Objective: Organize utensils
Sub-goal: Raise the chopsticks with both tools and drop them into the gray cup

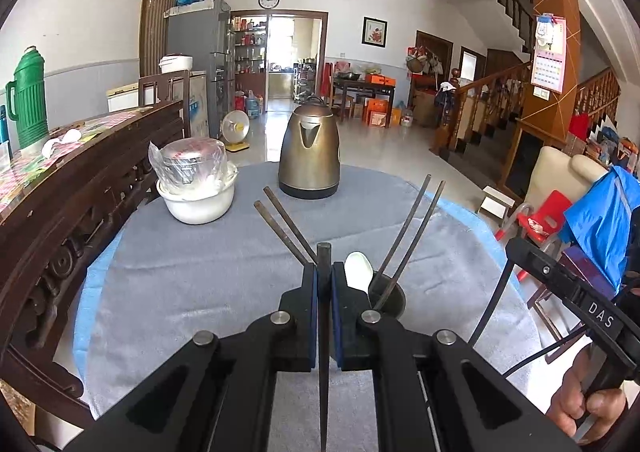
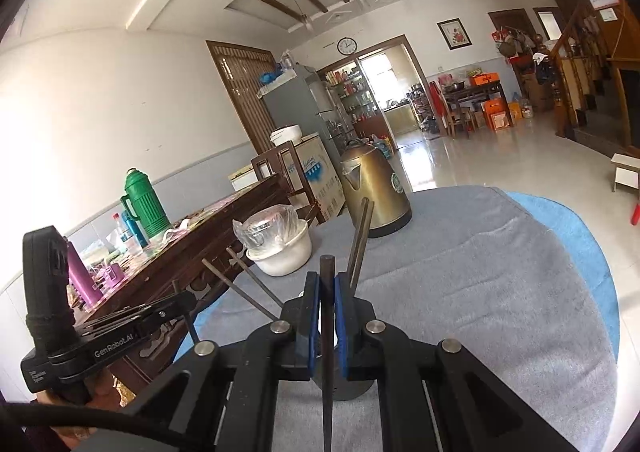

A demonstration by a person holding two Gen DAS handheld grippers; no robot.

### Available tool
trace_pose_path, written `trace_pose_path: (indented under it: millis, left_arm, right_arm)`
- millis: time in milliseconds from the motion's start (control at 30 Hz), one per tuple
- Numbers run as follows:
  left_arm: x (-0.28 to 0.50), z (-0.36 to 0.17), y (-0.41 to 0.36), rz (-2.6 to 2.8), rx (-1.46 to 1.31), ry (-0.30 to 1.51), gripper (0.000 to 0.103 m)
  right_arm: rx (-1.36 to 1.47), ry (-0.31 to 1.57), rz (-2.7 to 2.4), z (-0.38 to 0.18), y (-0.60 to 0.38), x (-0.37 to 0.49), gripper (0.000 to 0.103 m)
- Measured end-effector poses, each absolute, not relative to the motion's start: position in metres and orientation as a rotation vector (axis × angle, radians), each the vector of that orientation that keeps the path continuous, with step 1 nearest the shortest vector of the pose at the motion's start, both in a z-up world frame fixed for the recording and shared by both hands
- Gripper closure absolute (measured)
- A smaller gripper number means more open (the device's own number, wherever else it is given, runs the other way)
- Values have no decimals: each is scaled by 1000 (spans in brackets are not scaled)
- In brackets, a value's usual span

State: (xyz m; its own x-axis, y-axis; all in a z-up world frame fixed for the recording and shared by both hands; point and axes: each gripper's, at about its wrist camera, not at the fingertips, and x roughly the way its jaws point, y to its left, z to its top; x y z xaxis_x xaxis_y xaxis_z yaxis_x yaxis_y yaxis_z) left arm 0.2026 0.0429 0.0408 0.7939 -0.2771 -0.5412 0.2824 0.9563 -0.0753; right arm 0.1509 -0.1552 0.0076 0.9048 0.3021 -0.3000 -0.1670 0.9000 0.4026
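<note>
I have 1 dark chopstick pinched in each gripper. My left gripper (image 1: 324,272) is closed down on its chopstick (image 1: 323,332), which runs straight along the fingers, blunt end forward and thin tip back toward the camera. My right gripper (image 2: 328,292) is clamped the same way on a second chopstick (image 2: 327,332), also lying along the fingers.

The target, as I judge it, is the dark utensil holder (image 1: 390,298) on the grey cloth (image 1: 200,272). From my left gripper it sits just beside and slightly ahead to the right, already holding 2 chopsticks (image 1: 412,236) that lean up and to the right, with a white spoon (image 1: 358,270) next to them. In the right wrist view the holder (image 2: 344,388) lies almost directly under the fingers, so the right hand looks nearer.

2 more chopsticks (image 1: 284,223) fan out to the left; I cannot tell whether they stand in the holder. A brass kettle (image 1: 309,151) and a white bowl (image 1: 196,199) stand well beyond.

Each held stick's long axis points forward, not down, so I expect to tip the thin end toward the holder's mouth before letting go.
</note>
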Motion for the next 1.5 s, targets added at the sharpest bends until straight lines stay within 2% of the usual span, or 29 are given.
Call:
trace_pose_path:
  millis: [800, 1233, 1500]
  left_arm:
    - [188, 79, 38, -176, 125, 473, 96]
    - [189, 142, 45, -278, 27, 365, 96]
    - [187, 173, 48, -314, -90, 217, 96]
  right_arm:
    - [336, 220, 254, 61, -149, 137, 95]
    - [336, 68, 211, 104, -151, 135, 95]
    - [311, -28, 126, 111, -140, 147, 95]
